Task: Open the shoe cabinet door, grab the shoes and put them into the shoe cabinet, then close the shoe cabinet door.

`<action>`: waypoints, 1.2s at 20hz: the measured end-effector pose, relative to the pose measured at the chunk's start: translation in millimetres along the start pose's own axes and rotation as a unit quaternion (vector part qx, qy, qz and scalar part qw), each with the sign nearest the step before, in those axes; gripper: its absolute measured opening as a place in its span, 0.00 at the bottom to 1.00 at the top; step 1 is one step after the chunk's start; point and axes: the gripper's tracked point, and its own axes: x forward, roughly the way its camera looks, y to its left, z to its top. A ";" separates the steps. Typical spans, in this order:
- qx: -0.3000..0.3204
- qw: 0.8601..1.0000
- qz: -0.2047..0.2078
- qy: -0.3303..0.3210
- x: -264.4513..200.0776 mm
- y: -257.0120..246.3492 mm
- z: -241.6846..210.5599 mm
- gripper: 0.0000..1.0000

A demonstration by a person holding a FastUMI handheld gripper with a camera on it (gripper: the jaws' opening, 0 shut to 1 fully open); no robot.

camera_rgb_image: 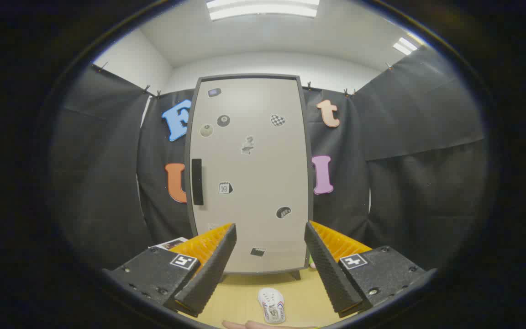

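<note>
The shoe cabinet [249, 173] stands straight ahead, beyond my fingers, with its pale door shut. The door carries several small stickers and a dark vertical handle [197, 181] near its left edge. A white shoe [272, 305] lies on the wooden floor [240, 297] in front of the cabinet, low between my two fingers and well below them. My gripper [270, 235] is open, with a wide gap and nothing held. A bit of a person's hand [254, 325] shows just near the shoe.
Black cloth walls close the booth to the left, right and behind the cabinet. A small printed card [171, 243] lies on the floor left of the cabinet's base, behind my left finger. The cabinet stands on short legs.
</note>
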 end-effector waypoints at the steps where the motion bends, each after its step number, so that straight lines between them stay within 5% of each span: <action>1: 0.000 1.000 -0.001 -0.001 -0.4 -1.1 -0.2 0.98; 12: -0.009 1.000 0.004 -0.002 12.6 -0.7 0.5 0.98; 24: -0.011 0.998 0.059 -0.018 60.5 54.7 20.3 0.98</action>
